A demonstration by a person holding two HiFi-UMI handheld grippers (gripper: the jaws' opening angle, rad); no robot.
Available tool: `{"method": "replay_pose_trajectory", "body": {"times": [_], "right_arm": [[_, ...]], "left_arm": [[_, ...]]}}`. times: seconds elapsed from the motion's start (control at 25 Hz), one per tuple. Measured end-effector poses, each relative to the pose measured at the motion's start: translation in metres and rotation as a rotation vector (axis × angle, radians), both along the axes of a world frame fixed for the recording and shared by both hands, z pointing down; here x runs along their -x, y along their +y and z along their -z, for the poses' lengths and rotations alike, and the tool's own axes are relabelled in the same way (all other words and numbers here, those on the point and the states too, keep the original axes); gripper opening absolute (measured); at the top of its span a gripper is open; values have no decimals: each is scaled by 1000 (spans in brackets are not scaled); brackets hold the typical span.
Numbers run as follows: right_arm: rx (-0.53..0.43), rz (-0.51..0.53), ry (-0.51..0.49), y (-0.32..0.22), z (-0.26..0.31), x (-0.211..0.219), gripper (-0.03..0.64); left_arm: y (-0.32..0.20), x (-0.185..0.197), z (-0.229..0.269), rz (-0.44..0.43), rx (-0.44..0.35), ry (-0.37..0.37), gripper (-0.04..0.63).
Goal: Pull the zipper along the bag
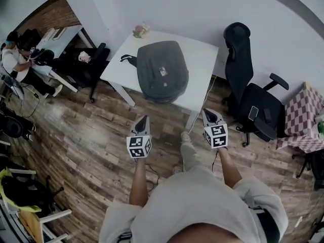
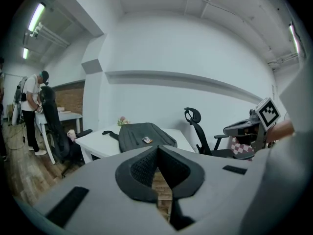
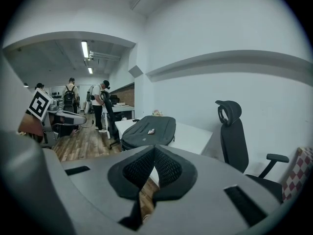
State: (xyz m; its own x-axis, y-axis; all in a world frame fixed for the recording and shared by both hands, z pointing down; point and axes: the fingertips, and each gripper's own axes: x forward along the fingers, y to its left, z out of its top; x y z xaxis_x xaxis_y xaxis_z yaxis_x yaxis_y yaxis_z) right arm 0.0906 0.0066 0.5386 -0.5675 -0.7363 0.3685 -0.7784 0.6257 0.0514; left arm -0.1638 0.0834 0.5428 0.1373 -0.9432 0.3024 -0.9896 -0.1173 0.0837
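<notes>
Counter [image 1: 200, 59]: white, set against wall
Bag [image 1: 162, 72]: laid flat on it
Left tongs [image 1: 144, 118]: closed, nothing gripped
Right tongs [image 1: 207, 112]: closed, nothing gripped

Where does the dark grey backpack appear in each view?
Head view: dark grey fabric backpack, upper centre, on the white table.
Left gripper view: backpack at centre, slightly left.
Right gripper view: backpack at centre.
Shared landmark: black office chair with headrest, right of the table.

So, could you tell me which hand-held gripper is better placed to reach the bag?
Probably left. The left hand-held gripper lines up with the backpack; the right hand-held gripper is off to its side. Both are shut and empty.
</notes>
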Motion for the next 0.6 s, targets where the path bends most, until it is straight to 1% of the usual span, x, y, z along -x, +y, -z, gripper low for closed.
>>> {"method": "replay_pose_trajectory", "body": {"times": [0.16, 0.32, 0.6], "right_arm": [[14, 16, -4, -42, -7, 14, 12], [29, 37, -7, -95, -7, 24, 12], [70, 93, -12, -177, -14, 33, 12]], "left_arm": [[-39, 9, -6, 8, 15, -3, 26], [-86, 15, -6, 20, 34, -12, 26], [-154, 9, -9, 36, 78, -20, 26]]}}
